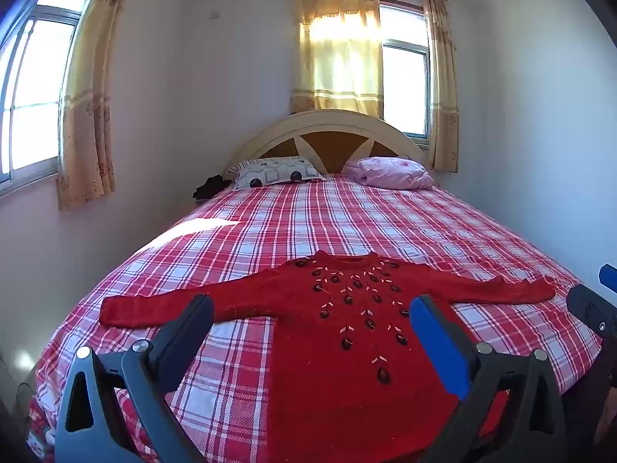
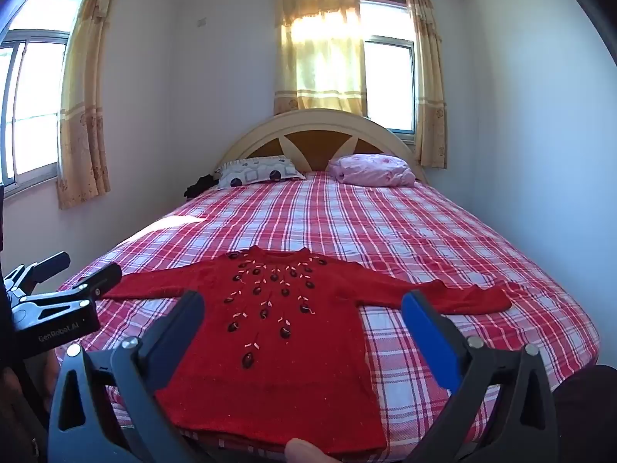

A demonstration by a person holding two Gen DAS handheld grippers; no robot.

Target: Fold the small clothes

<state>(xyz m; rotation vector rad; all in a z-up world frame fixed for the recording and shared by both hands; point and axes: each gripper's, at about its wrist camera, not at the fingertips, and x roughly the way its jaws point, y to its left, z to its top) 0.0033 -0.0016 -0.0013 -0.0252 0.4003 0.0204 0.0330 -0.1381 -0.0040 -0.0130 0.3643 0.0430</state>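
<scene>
Nearest the cameras, both tools hung above the foot of the bed with nothing between their fingers: the left gripper (image 1: 310, 306) spread wide, the right gripper (image 2: 302, 303) just as wide. A fingertip (image 2: 304, 449) showed at the bottom edge of the right wrist view.

Below them a red sweater (image 1: 347, 332) lay flat and face up on the red-and-white plaid bedspread (image 1: 347, 216), at the near end of the bed. Its hem pointed toward the cameras and its neck toward the headboard, so the body ran along the bed's length, while the two sleeves stretched straight out to either side across the bed's width. Dark beads fanned down from the collar.

Farther up, the bedspread lay bare, with a sunlit patch at its left edge. At the head sat a patterned pillow (image 1: 275, 171) and a pink bundle (image 1: 391, 171), against an arched cream headboard (image 1: 327, 135). Behind were white walls, a window (image 1: 405, 88) and yellow curtains (image 1: 339, 46); a second window lay at left.
</scene>
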